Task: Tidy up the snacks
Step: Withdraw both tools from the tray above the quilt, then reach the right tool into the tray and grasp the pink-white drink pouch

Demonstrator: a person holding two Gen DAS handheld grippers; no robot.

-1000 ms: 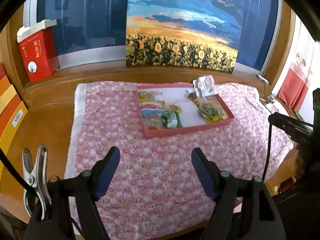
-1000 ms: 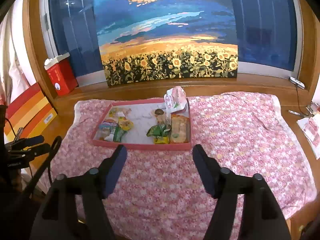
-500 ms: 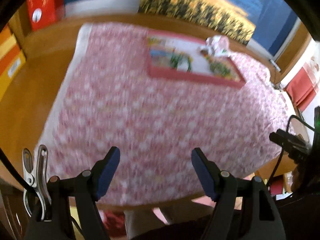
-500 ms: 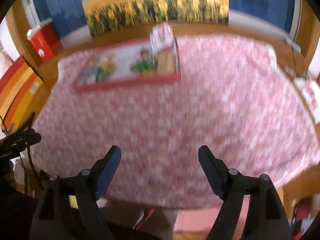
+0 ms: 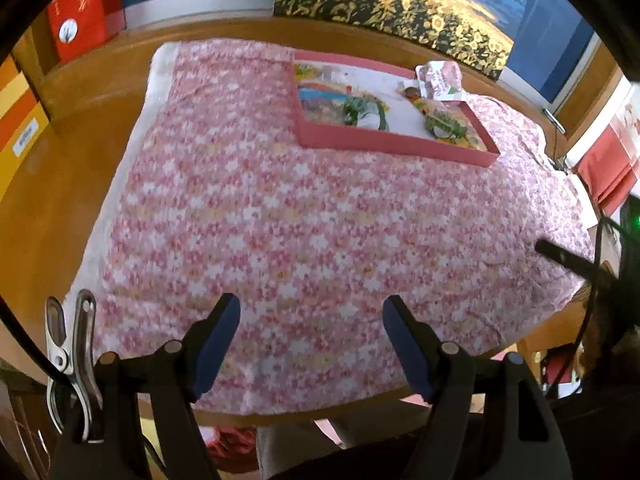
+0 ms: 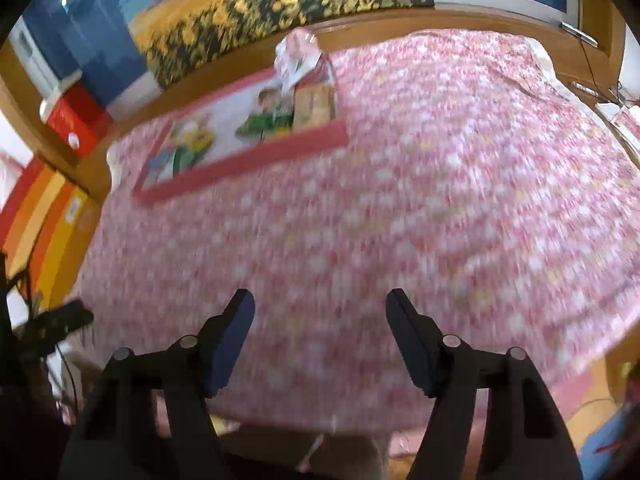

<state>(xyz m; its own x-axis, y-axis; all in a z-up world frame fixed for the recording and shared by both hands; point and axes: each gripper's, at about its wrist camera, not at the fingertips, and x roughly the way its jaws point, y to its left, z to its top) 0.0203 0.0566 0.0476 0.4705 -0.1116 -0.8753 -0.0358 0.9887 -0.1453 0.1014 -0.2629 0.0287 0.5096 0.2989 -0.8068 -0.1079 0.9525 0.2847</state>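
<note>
Both views have tipped downward since the earlier frames, so we now see the pink tray [image 5: 394,142] of snack packets [image 5: 362,110] pushed to the upper middle, well apart from both grippers. Our left gripper [image 5: 312,320] stands spread and empty over the floral cloth [image 5: 260,220]; our right gripper [image 6: 320,312] has just been closing slightly, nothing between its jaws. Blur in the right view leaves the packets unreadable.

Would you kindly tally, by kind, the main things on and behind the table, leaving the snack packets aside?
Pink tray: 1
Floral cloth: 1
Sunflower painting: 1
Red box: 1
Total: 4
</note>
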